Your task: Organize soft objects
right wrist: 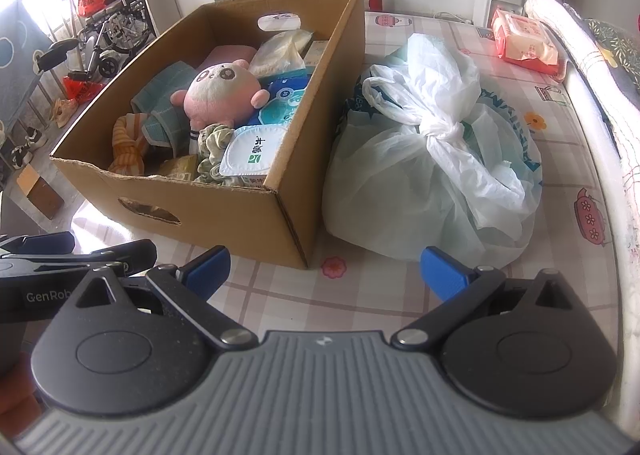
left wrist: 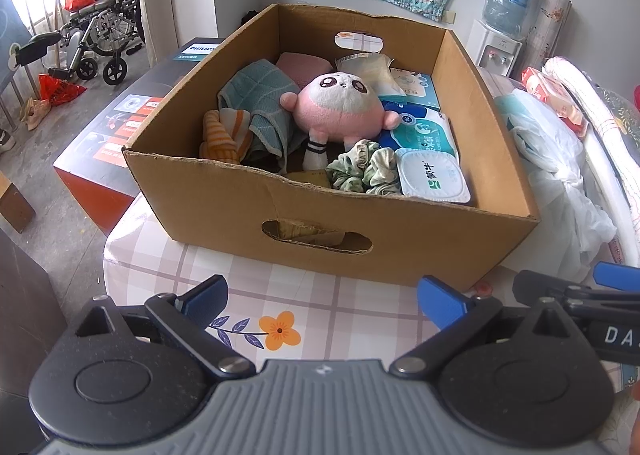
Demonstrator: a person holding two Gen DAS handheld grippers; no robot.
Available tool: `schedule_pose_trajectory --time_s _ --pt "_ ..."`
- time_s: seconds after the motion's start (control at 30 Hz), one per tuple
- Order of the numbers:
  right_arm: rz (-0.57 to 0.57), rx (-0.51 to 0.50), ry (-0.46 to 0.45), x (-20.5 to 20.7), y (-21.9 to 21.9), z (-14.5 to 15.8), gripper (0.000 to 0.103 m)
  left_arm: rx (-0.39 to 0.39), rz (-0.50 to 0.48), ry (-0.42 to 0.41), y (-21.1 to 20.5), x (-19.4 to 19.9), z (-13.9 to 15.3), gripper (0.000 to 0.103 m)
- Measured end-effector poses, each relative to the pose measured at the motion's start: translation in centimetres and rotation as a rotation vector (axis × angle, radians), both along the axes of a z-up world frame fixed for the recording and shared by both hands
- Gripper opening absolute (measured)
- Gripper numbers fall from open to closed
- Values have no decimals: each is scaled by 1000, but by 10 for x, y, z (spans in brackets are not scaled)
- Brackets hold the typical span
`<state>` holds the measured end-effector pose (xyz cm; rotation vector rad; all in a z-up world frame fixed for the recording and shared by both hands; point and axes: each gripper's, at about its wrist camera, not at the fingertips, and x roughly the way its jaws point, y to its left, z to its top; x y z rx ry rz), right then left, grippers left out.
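Both grippers hover over the checked table (left wrist: 168,275), fingers spread wide and empty: the left gripper (left wrist: 322,301) and the right gripper (right wrist: 326,273). Ahead of the left fingers stands the cardboard box (left wrist: 400,231), holding the pink plush toy (left wrist: 340,107), a teal towel (left wrist: 256,95) and a green scrunchie (left wrist: 364,171). Beyond the right fingers lies a knotted plastic bag (right wrist: 432,159), touching the box.
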<state>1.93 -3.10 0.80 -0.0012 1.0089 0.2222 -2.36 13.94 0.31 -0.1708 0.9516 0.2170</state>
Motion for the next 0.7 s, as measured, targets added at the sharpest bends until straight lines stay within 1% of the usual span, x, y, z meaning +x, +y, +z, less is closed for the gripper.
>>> schedule_pose_trajectory --time_s 0.43,0.7 --pt "2 5 26 8 0 -6 102 3 3 18 -1 8 -5 101" --pt "2 6 26 9 1 -7 102 2 2 22 -1 10 -5 101"
